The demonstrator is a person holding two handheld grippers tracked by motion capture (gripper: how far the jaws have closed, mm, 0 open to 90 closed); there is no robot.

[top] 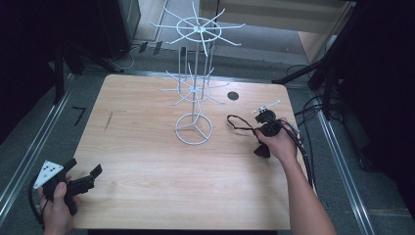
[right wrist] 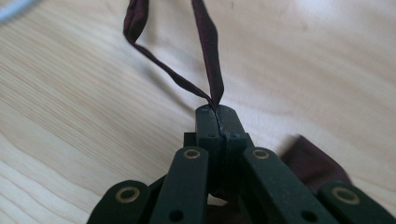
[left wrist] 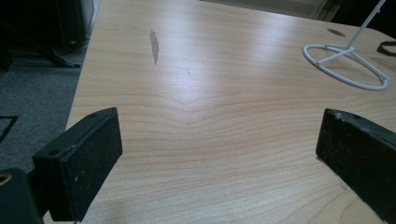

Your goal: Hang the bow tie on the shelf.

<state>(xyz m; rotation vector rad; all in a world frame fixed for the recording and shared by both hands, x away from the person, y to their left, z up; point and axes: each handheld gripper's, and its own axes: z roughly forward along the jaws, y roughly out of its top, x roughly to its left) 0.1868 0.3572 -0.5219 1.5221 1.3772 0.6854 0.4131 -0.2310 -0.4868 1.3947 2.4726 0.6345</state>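
Near the desk's (top: pixel 147 171) right edge, the right gripper (right wrist: pixel 215 109) pinches a dark strap (right wrist: pixel 205 51); at its near-left corner, the left gripper (left wrist: pixel 219 154) gapes wide, holding nothing.

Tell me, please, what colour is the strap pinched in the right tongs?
Dark maroon strap, clearest in the right gripper view.

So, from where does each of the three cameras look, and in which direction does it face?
High view: above the person's side, facing forward and down on the wooden table; both forearms, the left gripper and the right gripper show.
Left gripper view: rides on the left gripper, looks across the table between open jaws.
Right gripper view: rides on the right gripper, looks down at jaws shut on a dark strap.
Shared: the white wire rack's ring base in the high and left gripper views.
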